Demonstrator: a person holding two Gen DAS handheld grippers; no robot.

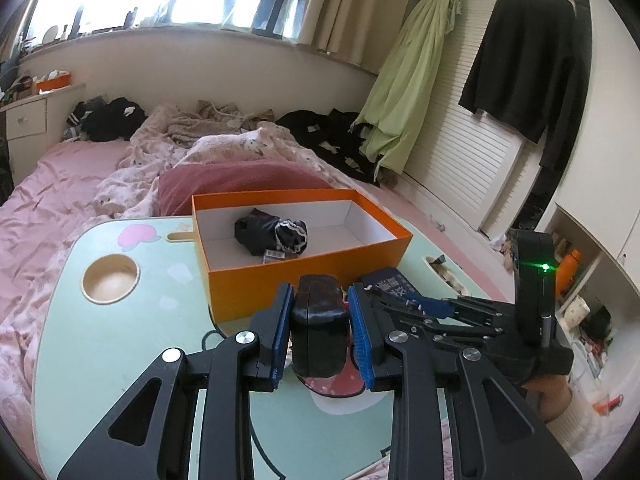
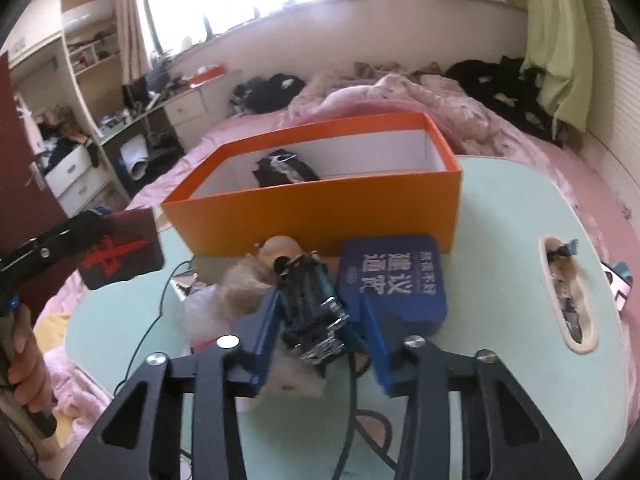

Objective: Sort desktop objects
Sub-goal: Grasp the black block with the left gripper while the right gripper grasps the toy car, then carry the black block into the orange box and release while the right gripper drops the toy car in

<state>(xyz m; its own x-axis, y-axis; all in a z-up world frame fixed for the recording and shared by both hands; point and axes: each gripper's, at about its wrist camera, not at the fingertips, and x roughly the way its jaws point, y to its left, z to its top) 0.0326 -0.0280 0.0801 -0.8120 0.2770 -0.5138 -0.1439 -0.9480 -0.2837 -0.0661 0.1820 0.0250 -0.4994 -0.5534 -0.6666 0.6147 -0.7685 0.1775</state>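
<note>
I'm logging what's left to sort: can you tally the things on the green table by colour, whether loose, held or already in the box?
Orange: 1, the box
Blue: 1, the tin
Dark red: 1, the case in the left gripper
Black: 2, the bundle in the box and the gadget in the right gripper
Beige: 1, the fluffy toy
Total: 6

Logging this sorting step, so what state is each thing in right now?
Left tongs: shut on dark case.
Dark case: held off the table.
Right tongs: around green-black gadget, grip unclear.
Orange box: open, black cloth inside.
Blue tin: closed, flat on table.
</note>
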